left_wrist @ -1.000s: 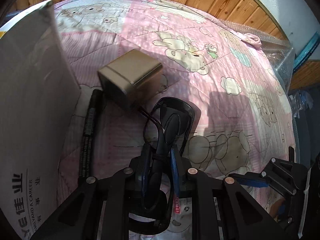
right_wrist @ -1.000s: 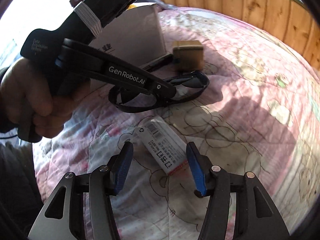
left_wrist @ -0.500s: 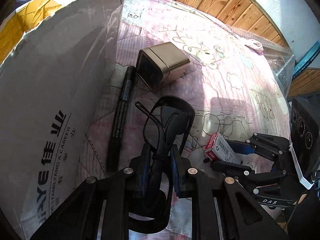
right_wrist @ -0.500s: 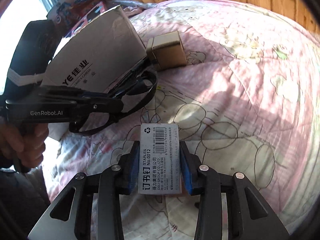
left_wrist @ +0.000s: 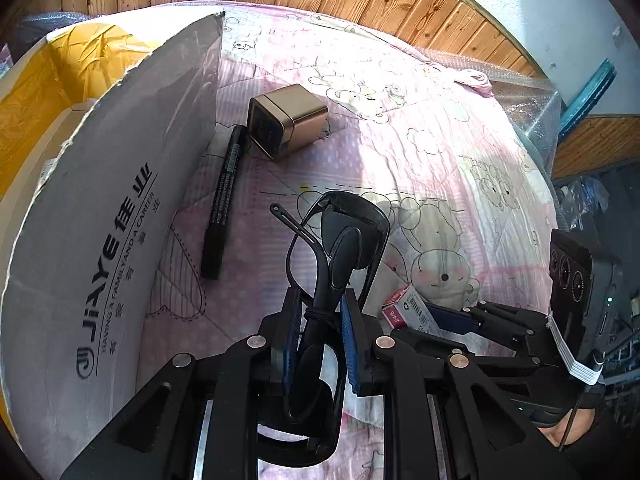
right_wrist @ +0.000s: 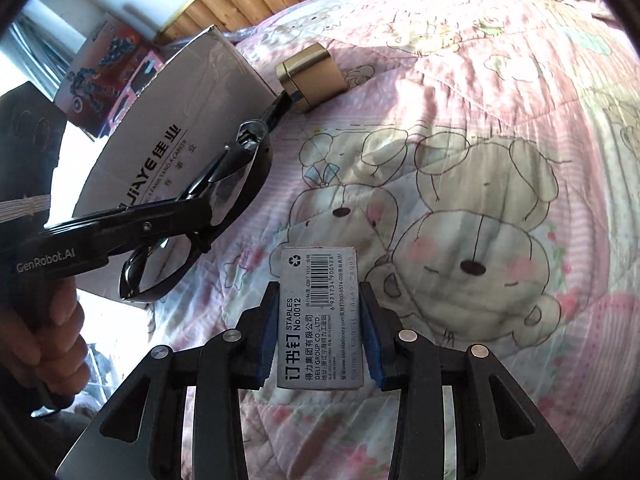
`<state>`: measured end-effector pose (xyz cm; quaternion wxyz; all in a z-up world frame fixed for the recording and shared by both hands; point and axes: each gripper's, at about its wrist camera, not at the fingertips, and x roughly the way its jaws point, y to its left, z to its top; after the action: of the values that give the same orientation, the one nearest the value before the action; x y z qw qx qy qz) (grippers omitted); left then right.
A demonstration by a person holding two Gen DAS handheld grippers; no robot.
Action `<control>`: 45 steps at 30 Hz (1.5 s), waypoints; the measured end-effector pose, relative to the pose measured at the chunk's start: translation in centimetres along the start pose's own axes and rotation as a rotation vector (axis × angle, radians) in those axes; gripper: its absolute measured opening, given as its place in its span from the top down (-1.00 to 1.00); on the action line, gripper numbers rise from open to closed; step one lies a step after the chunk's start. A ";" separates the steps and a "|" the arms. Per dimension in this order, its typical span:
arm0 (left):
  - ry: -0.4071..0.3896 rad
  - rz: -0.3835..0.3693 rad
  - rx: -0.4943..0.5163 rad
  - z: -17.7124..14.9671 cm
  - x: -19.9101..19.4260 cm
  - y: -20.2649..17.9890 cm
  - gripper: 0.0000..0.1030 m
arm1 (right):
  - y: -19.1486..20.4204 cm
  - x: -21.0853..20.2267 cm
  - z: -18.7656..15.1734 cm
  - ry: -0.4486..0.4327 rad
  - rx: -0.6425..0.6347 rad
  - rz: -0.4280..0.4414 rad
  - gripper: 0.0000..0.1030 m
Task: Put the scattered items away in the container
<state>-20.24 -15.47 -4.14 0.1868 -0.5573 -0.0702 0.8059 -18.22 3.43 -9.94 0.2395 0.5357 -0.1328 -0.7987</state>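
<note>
Cardboard forms the container (left_wrist: 100,216), a box printed with "JiAYE", lined in yellow, standing at the left edge of the pink bear-print quilt (left_wrist: 420,152); its contents cannot be made out. A black marker (left_wrist: 224,196) is seen lying just beside its flap, and a gold tin (left_wrist: 286,120) at the marker's far end. Black glasses (left_wrist: 340,248) are clamped in the left gripper (left_wrist: 318,334) above the quilt. A grey staples box (right_wrist: 318,316), barcoded, is pinched between the fingers of the right gripper (right_wrist: 320,330).
</note>
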 end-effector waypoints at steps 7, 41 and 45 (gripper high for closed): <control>-0.005 -0.015 0.014 -1.5 -1.1 -1.2 0.60 | 1.6 -1.3 -2.3 -0.045 0.060 -0.039 0.25; -0.170 -0.025 0.059 -10.8 -9.1 0.4 0.60 | 12.7 -3.7 -11.6 -0.091 0.007 -0.090 0.25; -0.188 -0.016 0.065 -11.2 -10.0 0.7 0.60 | 14.0 -4.1 -11.8 -0.104 -0.015 -0.081 0.25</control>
<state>-6.92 -20.92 0.20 0.2038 -0.4724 -0.0655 0.8550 -2.77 -5.79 -4.71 0.2039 0.4965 -0.1172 -0.8356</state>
